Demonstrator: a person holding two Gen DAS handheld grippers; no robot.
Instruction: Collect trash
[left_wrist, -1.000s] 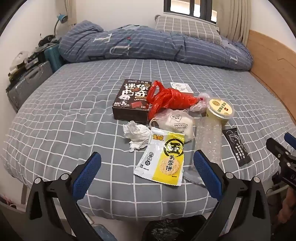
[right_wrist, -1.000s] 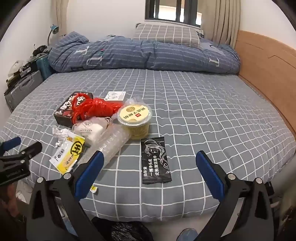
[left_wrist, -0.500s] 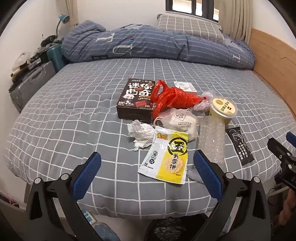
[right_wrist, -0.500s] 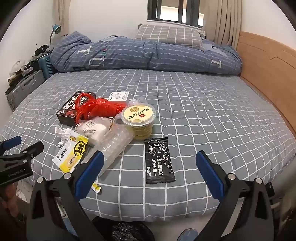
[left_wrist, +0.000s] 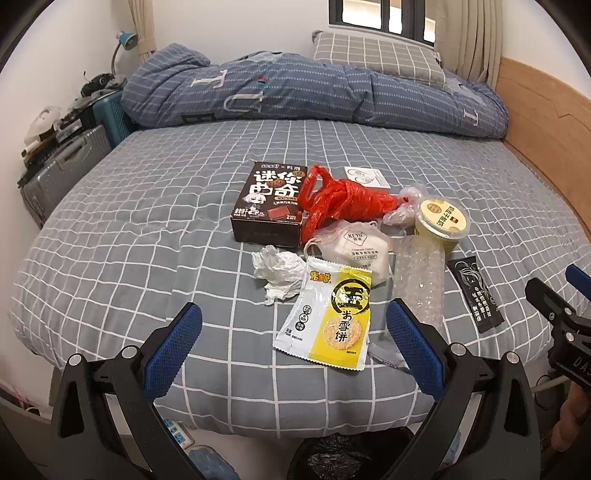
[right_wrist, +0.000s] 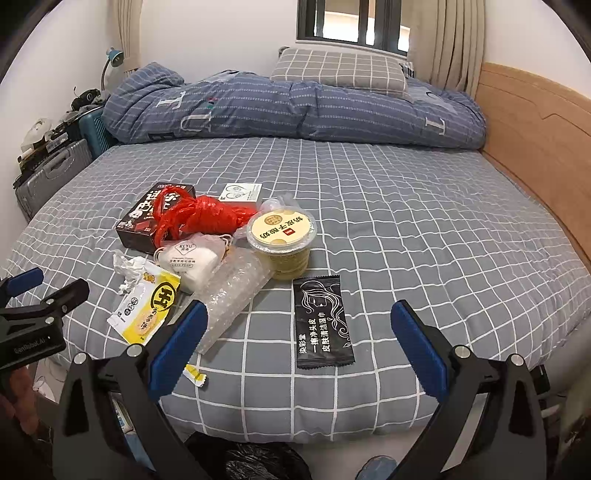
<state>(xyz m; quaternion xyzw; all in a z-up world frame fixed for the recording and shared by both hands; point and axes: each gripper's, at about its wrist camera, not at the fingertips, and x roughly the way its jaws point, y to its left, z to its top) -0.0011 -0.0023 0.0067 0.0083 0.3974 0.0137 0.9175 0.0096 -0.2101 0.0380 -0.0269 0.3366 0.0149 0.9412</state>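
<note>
Trash lies in a cluster on the grey checked bed (left_wrist: 122, 236): a dark snack box (left_wrist: 271, 205), a red plastic bag (left_wrist: 341, 201), a white face mask (left_wrist: 356, 247), a crumpled tissue (left_wrist: 279, 271), a yellow cracker wrapper (left_wrist: 330, 319), clear bubble wrap (left_wrist: 421, 280), a yellow pudding cup (right_wrist: 282, 234) and a black wipe sachet (right_wrist: 321, 325). My left gripper (left_wrist: 293, 347) is open and empty, just short of the cracker wrapper. My right gripper (right_wrist: 299, 347) is open and empty, in front of the black sachet.
A black-lined trash bin (left_wrist: 343, 458) stands on the floor below the bed's near edge. A rolled blue duvet (left_wrist: 314, 96) and pillow (left_wrist: 376, 57) lie at the far end. Suitcases (left_wrist: 62, 173) stand on the left, a wooden headboard (right_wrist: 535, 140) on the right. A small white card (right_wrist: 240, 192) lies behind the trash.
Both grippers have moved forward toward the bed, so the trash looks nearer. Both stay open and empty. No trash has moved.
</note>
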